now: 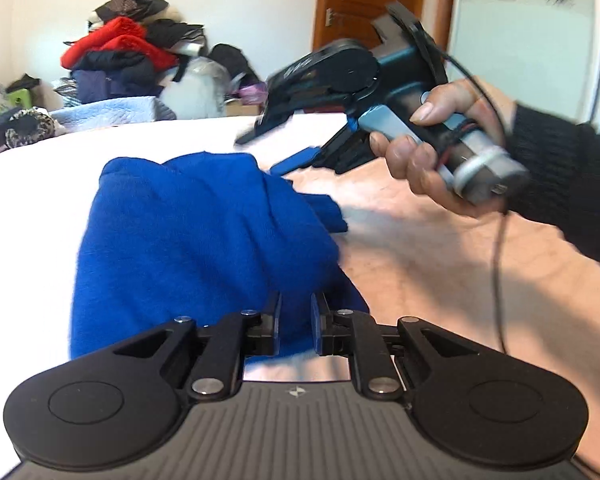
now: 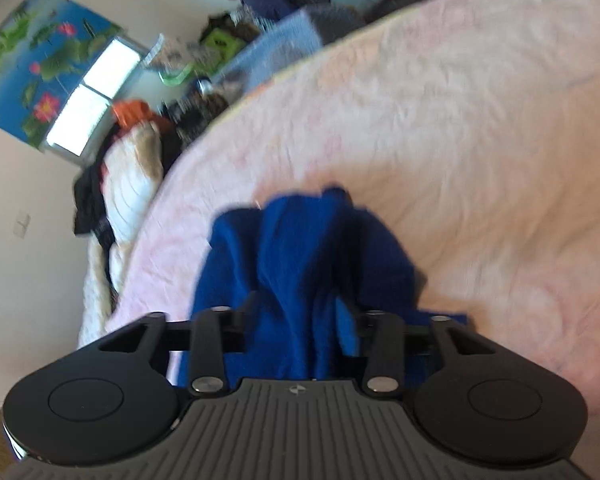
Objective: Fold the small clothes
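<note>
A small blue garment (image 1: 196,240) lies bunched on the pale pink bed cover (image 1: 440,248). My left gripper (image 1: 296,320) has its fingers close together with the near edge of the blue cloth between them. My right gripper (image 1: 268,148) is seen from the left wrist view, held in a hand, fingers spread apart above the far right corner of the garment. In the right wrist view the blue garment (image 2: 300,264) hangs in folds between the spread fingers of the right gripper (image 2: 300,320); the fingertips are hidden by cloth.
A heap of red, dark and grey clothes (image 1: 124,56) sits beyond the bed. A wooden door (image 1: 376,4) stands at the back. A flower poster and window (image 2: 52,64) are on the wall. A cable (image 1: 500,264) hangs from the right gripper's handle.
</note>
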